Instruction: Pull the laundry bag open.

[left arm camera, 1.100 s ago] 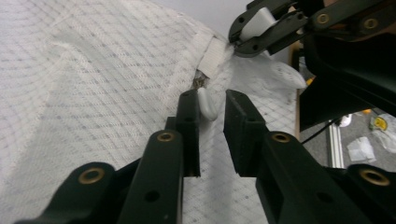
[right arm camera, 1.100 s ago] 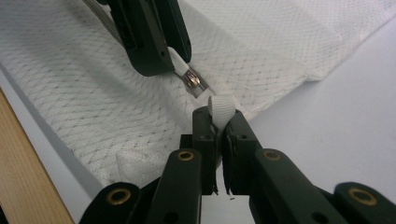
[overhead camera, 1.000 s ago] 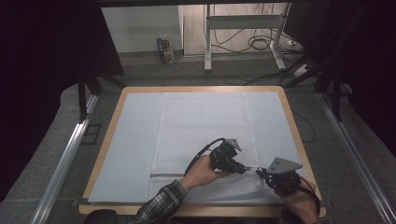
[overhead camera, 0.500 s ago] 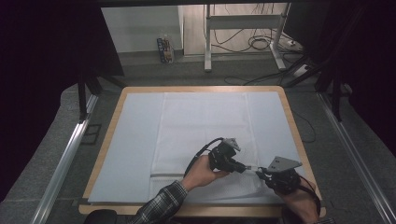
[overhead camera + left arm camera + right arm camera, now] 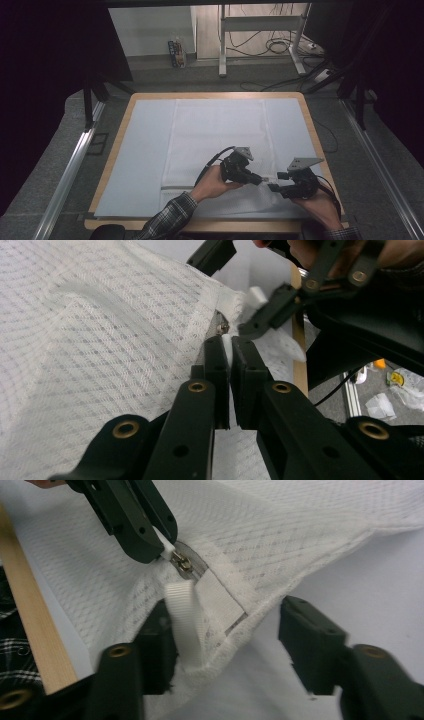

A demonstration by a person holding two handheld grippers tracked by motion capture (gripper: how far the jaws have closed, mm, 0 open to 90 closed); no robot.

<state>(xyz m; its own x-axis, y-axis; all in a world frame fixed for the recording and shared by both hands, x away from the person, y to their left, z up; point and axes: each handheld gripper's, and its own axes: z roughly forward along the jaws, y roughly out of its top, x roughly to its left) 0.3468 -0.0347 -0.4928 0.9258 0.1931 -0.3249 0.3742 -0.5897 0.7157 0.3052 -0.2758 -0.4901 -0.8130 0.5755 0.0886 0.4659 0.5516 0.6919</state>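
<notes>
Right gripper view: the right gripper has just been opening, releasing the white mesh zippered cover; the left gripper pinches its metal zipper pull near the table's front edge.

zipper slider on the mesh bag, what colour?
Dull metallic brass-grey zipper slider, set in the white mesh bag. Shows best in the right gripper view.

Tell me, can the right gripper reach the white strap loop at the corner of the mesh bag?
Probably yes: the strap loop already lies between the open right gripper, with nothing covering it.
</notes>
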